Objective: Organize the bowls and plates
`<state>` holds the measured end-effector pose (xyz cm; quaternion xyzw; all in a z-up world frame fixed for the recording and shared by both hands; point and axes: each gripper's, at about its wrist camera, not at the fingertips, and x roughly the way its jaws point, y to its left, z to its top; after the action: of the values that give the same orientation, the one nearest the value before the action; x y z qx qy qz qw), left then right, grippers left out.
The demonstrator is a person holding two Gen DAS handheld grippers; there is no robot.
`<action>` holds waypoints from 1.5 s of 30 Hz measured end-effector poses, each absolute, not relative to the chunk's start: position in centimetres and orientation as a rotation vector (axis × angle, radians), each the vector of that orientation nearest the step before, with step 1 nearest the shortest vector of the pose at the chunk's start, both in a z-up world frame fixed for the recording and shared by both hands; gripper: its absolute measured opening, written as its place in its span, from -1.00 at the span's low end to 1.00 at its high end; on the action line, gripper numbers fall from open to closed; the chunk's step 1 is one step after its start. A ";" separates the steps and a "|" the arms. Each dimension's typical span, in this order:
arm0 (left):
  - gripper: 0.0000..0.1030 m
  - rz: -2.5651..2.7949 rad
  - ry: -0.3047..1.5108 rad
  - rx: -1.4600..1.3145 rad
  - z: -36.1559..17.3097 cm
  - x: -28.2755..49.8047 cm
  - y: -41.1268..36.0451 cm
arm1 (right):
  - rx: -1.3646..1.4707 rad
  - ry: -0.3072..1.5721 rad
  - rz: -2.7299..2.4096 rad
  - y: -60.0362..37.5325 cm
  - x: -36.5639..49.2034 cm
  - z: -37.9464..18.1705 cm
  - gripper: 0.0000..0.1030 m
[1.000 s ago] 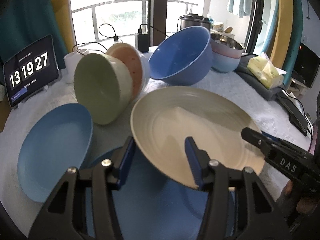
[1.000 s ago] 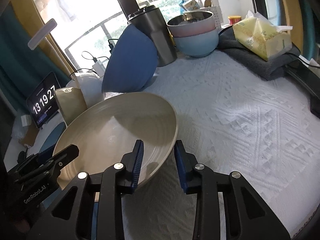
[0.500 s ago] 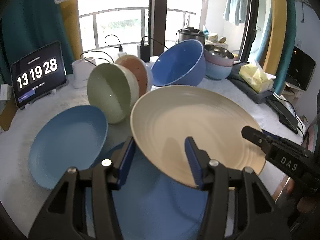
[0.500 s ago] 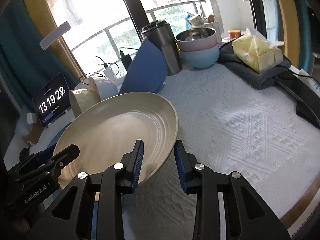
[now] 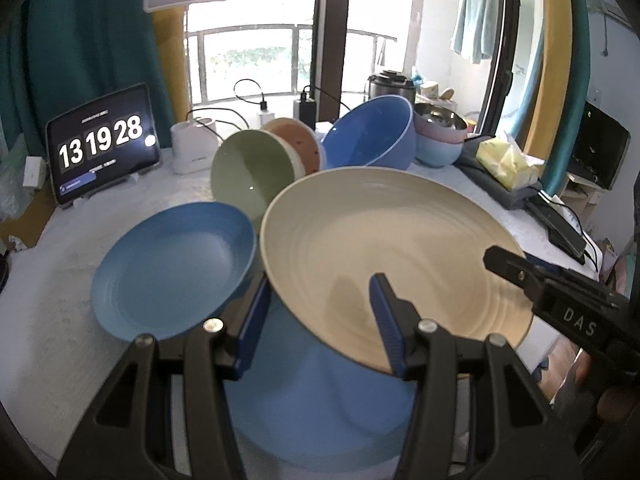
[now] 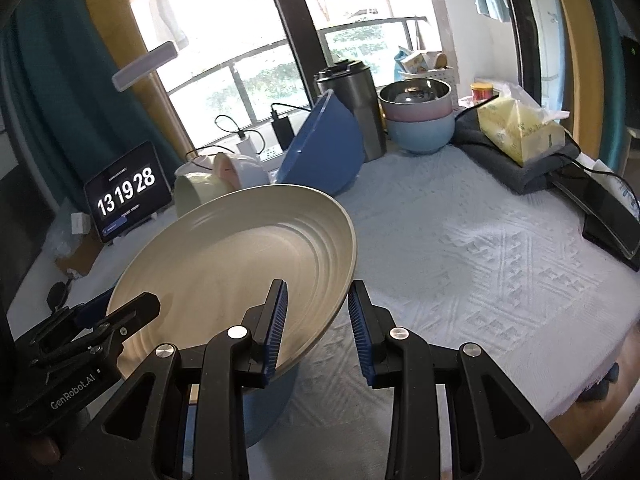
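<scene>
i find the cream plate [image 5: 384, 240] off the surface [image 6: 460, 248], carried between both claws and tilted, its far rim higher than a second ago; more of the window and room shows behind it in both wrist views. the left claw [image 5: 320, 320] straddles the plate's near rim, one blue pad below the rim and one above on the inner face, pinching the plate. the right claw [image 6: 316, 324] holds the opposite rim the same way, one pad inside the plate and one outside. neither claw's spread differs from the earlier frames. below the cream plate lies a dark blue plate [image 5: 320, 400], and a light blue plate [image 5: 172, 268] rests just beside it on the surface; both look lower in view than before. the green bowl [image 5: 248, 172], orange bowl [image 5: 304, 144] and large blue bowl [image 5: 372, 132] lie on their sides behind. the tablet clock [image 5: 100, 140] now reads one second later.
</scene>
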<state>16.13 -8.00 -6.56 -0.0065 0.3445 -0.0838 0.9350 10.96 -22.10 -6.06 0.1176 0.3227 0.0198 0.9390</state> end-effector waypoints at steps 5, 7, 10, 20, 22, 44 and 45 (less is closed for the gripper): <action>0.02 -0.170 0.710 -0.012 -6.6 15.1 -7.0 | 0.213 0.675 0.054 -20.7 10.3 -6.0 -0.34; 0.02 -0.168 0.710 -0.013 -6.7 14.7 -6.6 | 0.206 0.676 0.057 -20.2 10.1 -5.9 -0.34; 0.02 -0.167 0.723 -0.021 -7.0 14.3 -6.1 | 0.198 0.681 0.058 -19.6 9.8 -6.0 -0.34; 0.02 -0.184 0.791 -0.033 -9.3 13.2 -5.8 | 0.170 0.718 0.050 -18.7 8.8 -7.3 -0.34; 0.02 -0.188 0.810 -0.031 -9.9 13.0 -6.0 | 0.164 0.727 0.045 -18.6 8.7 -7.7 -0.34; 0.04 -0.166 0.896 -0.039 -11.9 12.1 -4.4 | 0.113 0.817 0.048 -16.4 9.9 -10.4 -0.34; 0.04 -0.165 0.894 -0.034 -11.9 12.0 -4.5 | 0.113 0.819 0.045 -16.5 9.9 -10.4 -0.34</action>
<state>12.01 -4.47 -11.88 -0.0166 0.4317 -0.0798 0.8983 9.91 -16.46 -10.41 0.0547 0.3980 0.0218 0.9155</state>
